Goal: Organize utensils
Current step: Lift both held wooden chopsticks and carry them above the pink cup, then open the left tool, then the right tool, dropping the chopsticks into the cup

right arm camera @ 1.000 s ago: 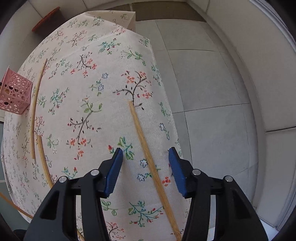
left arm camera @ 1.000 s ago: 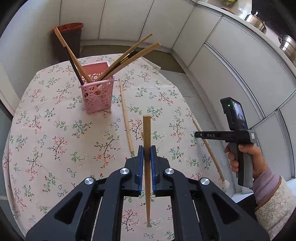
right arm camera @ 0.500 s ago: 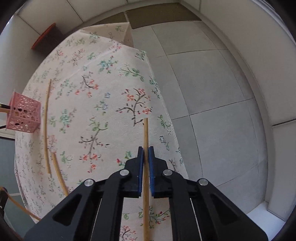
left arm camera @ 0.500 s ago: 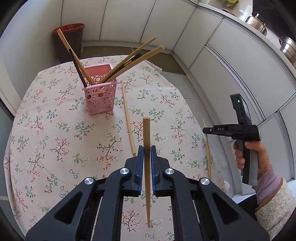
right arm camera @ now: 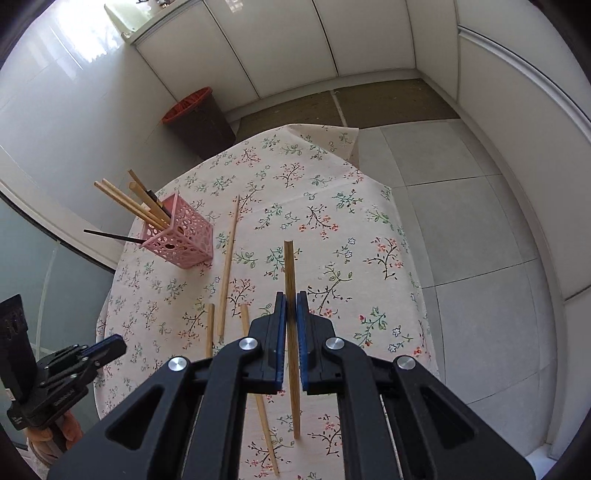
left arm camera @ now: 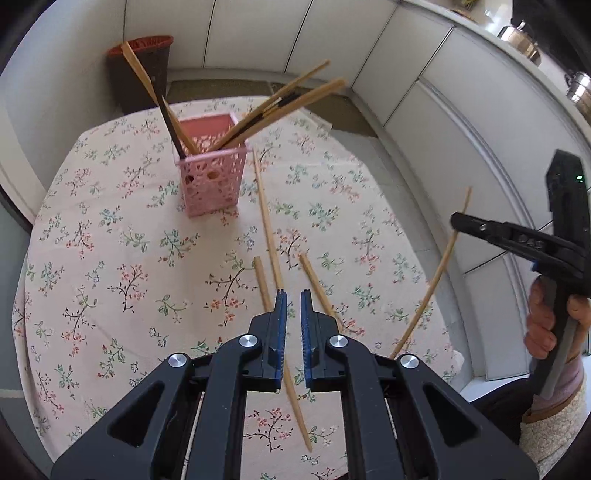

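Observation:
A pink perforated basket [left arm camera: 212, 177] stands on the floral tablecloth and holds several chopsticks; it also shows in the right wrist view [right arm camera: 181, 238]. My left gripper [left arm camera: 290, 299] is slightly open and empty above the cloth. Three wooden chopsticks lie loose below it: a long one [left arm camera: 267, 225], a short one [left arm camera: 261, 284] and another [left arm camera: 317, 284]. My right gripper [right arm camera: 290, 299] is shut on a wooden chopstick [right arm camera: 290, 266] and holds it in the air. In the left wrist view the right gripper [left arm camera: 458, 221] holds that chopstick [left arm camera: 439, 269] over the table's right edge.
A dark bin with a red rim [left arm camera: 142, 70] stands on the floor behind the table. White cabinets [left arm camera: 424, 110] run along the right. The table edge drops to a tiled floor [right arm camera: 461, 229] on the right. Pots [left arm camera: 519, 35] sit on the counter.
My left gripper let go of its chopstick, which now lies on the cloth. My right gripper closed on the chopstick at the table's right edge and lifted it.

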`<control>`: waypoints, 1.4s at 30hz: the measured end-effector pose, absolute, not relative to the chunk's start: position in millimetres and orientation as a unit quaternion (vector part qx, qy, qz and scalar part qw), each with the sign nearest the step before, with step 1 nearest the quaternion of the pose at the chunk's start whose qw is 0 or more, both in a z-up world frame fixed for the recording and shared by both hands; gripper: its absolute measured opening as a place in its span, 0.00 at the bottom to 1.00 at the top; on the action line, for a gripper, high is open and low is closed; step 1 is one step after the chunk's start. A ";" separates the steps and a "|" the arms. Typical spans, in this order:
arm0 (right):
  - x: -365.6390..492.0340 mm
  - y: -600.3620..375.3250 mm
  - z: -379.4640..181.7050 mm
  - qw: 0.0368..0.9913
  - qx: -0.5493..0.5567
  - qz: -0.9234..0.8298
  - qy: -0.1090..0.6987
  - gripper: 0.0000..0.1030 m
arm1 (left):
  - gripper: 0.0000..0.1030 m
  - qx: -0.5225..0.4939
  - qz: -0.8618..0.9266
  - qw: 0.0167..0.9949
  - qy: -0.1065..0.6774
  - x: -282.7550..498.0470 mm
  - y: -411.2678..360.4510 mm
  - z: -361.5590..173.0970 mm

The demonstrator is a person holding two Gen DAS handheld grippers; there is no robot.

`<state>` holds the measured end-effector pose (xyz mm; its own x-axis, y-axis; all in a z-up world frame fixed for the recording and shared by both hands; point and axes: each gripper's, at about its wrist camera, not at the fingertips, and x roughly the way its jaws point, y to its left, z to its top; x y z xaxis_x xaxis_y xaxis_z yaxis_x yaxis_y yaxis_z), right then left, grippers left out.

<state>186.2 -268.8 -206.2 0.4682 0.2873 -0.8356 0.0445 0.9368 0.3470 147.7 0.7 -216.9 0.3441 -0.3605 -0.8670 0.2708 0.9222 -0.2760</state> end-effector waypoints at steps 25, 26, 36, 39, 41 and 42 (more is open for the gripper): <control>183.4 -268.4 -190.1 0.851 0.174 0.104 0.485 0.06 | 0.06 0.001 -0.090 0.776 0.624 218.4 -34.7 -319.2; 181.8 -266.2 -186.7 0.852 0.173 0.107 0.482 0.06 | 0.06 -0.006 -0.095 0.785 0.612 213.3 -30.6 -309.9; 164.7 -235.4 -145.4 0.873 0.165 0.139 0.438 0.06 | 0.06 -0.023 -0.157 0.873 0.462 138.8 2.0 -179.5; 163.0 -226.0 -128.8 0.878 0.171 0.147 0.421 0.06 | 0.06 -0.033 -0.153 0.890 0.428 125.3 12.3 -154.7; 163.0 -219.0 -117.8 0.883 0.172 0.148 0.411 0.06 | 0.06 -0.036 -0.151 0.898 0.412 124.9 17.4 -141.6; 163.3 -216.3 -111.9 0.885 0.175 0.150 0.405 0.06 | 0.06 -0.041 -0.152 0.901 0.403 123.2 21.1 -133.6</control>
